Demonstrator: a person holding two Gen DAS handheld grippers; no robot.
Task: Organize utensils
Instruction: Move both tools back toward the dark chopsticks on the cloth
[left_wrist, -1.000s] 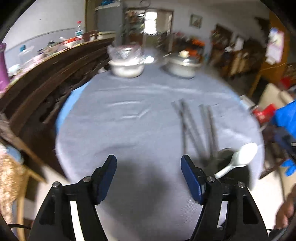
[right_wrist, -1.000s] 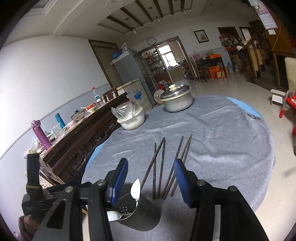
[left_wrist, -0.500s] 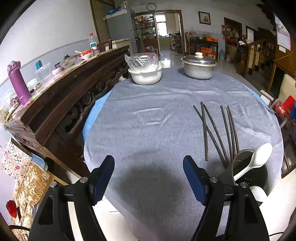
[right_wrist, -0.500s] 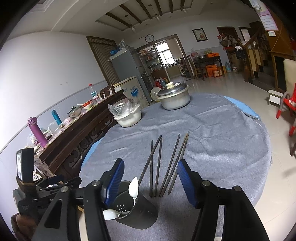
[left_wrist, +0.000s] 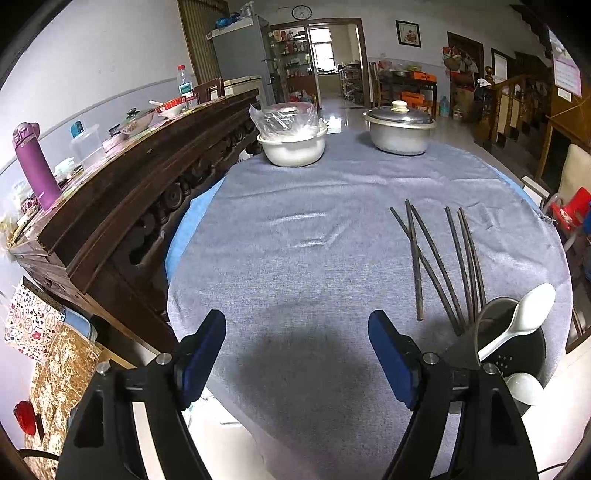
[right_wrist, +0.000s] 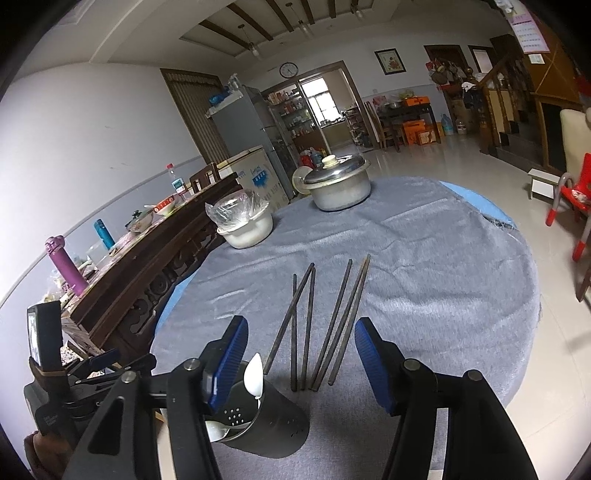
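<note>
Chopsticks (right_wrist: 317, 325), six dark thin sticks, lie loose at 12 o'clock from perforated dark metal holder (right_wrist: 266, 424), so right gripper (right_wrist: 297, 362) and left gripper (left_wrist: 295, 354) hover spread wide, empty-jawed, left's just opened further.

**Soft daylight, sharp frames, heavy fisheye bend**

Daylight enters from the far window (left_wrist: 320, 36), leaving pale glare on the floor (right_wrist: 476, 173) beyond. A broad soft shadow lies at the tabletop's (left_wrist: 295, 236) near edge. Both views are sharp; walls curve strongly and the corners fall into black vignette.
</note>
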